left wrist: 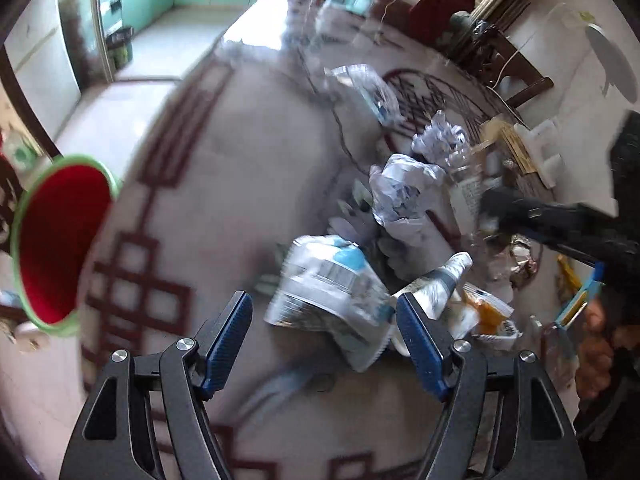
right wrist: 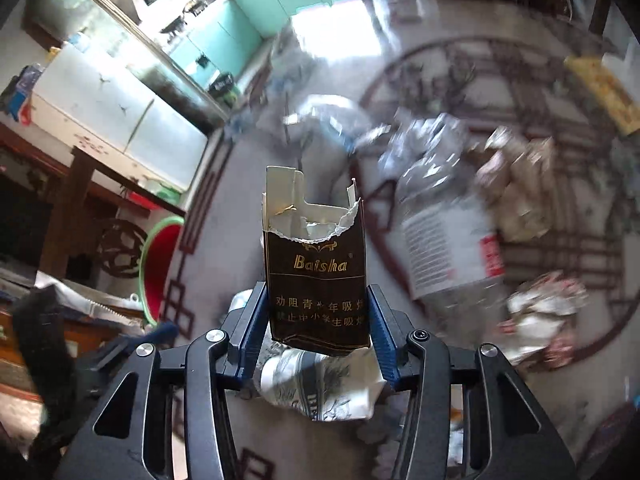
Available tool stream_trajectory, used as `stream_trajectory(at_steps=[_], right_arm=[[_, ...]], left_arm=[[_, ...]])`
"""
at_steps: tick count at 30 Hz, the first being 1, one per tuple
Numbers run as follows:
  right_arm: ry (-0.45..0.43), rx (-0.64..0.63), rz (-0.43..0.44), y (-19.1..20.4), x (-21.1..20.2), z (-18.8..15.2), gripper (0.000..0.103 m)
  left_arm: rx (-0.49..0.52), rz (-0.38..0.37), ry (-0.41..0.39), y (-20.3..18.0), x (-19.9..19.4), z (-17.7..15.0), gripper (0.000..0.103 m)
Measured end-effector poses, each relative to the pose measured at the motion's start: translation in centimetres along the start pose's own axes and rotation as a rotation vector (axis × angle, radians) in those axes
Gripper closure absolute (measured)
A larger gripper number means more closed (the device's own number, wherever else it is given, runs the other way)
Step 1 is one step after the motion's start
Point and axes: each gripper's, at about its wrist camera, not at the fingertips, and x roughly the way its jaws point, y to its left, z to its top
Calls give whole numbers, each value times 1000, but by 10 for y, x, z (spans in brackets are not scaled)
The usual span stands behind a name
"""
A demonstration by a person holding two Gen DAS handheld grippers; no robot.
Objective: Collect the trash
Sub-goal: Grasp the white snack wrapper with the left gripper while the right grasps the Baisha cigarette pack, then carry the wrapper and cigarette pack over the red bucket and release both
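Note:
My right gripper is shut on a torn brown Baisha cigarette pack and holds it upright above the table. My left gripper is open and empty, just short of a crumpled white and blue wrapper. Behind that wrapper lie crumpled paper balls and an orange snack packet. A red bin with a green rim stands at the table's left edge; it also shows in the right wrist view. The right gripper's black body reaches in from the right.
The round table has a white top with dark red patterns. A crushed plastic bottle and crumpled wrappers lie on it. A yellow box sits at the far edge. A wooden chair stands behind the table.

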Motion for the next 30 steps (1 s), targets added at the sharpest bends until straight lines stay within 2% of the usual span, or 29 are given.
stream_trajectory(at_steps=[2,5,7,10,12,13,14,16,19,30], right_arm=[[-10,-2,2,-4,-8,-2,57],[-15,-12,17,-6,-18,-8,57],[-17,-18,19,-6,-18,-4,57],[-15,-24,16,-8,-20,-5,57],[-13,-28,19,-7,-21,-6,57],[-13,-30,20,-8,-21,-7,57],[-14,-33,22,-7,-21,-7,57],[-18,-42,21,-3,-22,-6,57],[-31,-61,24,7,-27,-4,57],[-93,-170,-3,72,-30,7,57]], left_arm=[[-62,-29,32,-1,13,1,29],[-122,-24,78,-1,34,1,29],[-131,-11,93,-4,43,-2,29],[-104,29,73,-11,47,-5,30],[-83,40,58,-14,47,-6,55],[-77,33,58,-15,48,-7,57],[-80,10,61,-15,48,-8,65],[-82,-6,64,-14,47,-7,70],[-72,-22,38,-11,34,0,75],[-36,22,-151,22,-50,21,76]])
